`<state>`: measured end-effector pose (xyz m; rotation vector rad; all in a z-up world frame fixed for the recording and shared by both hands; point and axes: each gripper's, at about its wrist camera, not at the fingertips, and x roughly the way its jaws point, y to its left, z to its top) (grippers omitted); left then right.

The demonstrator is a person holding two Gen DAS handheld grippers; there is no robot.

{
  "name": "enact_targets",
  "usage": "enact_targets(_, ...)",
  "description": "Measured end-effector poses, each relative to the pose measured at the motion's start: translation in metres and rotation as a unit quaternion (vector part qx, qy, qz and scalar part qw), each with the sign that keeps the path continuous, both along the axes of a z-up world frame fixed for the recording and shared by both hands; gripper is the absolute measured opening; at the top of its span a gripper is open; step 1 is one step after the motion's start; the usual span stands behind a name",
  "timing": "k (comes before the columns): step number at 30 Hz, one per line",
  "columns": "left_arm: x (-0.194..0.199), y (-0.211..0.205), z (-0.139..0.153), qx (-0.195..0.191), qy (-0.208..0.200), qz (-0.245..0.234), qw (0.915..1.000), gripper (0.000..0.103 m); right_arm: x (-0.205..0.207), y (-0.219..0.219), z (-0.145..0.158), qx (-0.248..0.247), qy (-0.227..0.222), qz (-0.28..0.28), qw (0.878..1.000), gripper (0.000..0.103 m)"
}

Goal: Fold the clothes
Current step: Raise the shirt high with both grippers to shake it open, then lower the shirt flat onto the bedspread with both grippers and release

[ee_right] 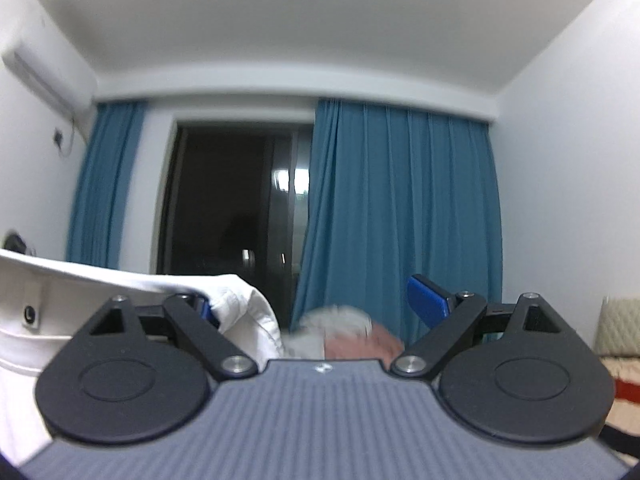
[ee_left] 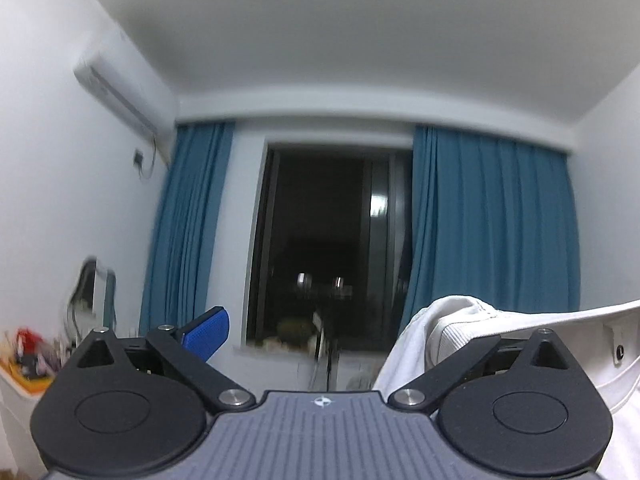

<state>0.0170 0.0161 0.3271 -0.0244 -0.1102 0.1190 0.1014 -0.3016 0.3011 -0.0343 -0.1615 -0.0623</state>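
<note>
A: Where is the white shirt (ee_left: 500,332)?

B: Up in the air. It hangs over the right-hand finger of the left gripper (ee_left: 320,332) and the left-hand finger of the right gripper (ee_right: 320,300).

A: Are the jaws pinching it?

B: Both jaws stand wide. The cloth looks draped on one finger each, not squeezed.

A: How will it feel?

B: I think soft, light and floppy. It could slide off. Pinch it by the thick collar edge near the button
</note>
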Motion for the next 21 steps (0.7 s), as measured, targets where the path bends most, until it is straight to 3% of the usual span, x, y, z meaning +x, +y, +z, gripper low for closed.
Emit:
enact_targets(5,0.118,0.006,-0.079,-0.004,0.046,0.018,0.9987,0.103,0.112,0.011,-0.077,-0.025,0.056,-0.021,0.998,0.091)
enact_targets(9,0.227,0.005,-0.139,-0.017,0.086,0.046,0.9951,0.103,0.211,0.020,-0.134,-0.013,0.111,-0.035,0.993,0.091)
enact_targets(13,0.348,0.007,-0.206,-0.042,0.109,0.060,0.9913,0.103,0.310,0.031,-0.196,-0.010,0.125,-0.063,0.990,0.091)
enact_targets(16,0.440,0.011,-0.272,-0.058,0.156,0.057,0.9844,0.103,0.383,0.040,-0.256,-0.020,0.137,-0.081,0.987,0.091)
enact_targets(18,0.500,0.022,-0.322,-0.090,0.222,0.046,0.9698,0.103,0.430,0.042,-0.299,-0.011,0.163,-0.073,0.984,0.091)
enact_targets(21,0.584,0.060,-0.396,-0.183,0.342,0.007,0.9217,0.102,0.485,0.042,-0.364,-0.002,0.232,-0.054,0.971,0.091)
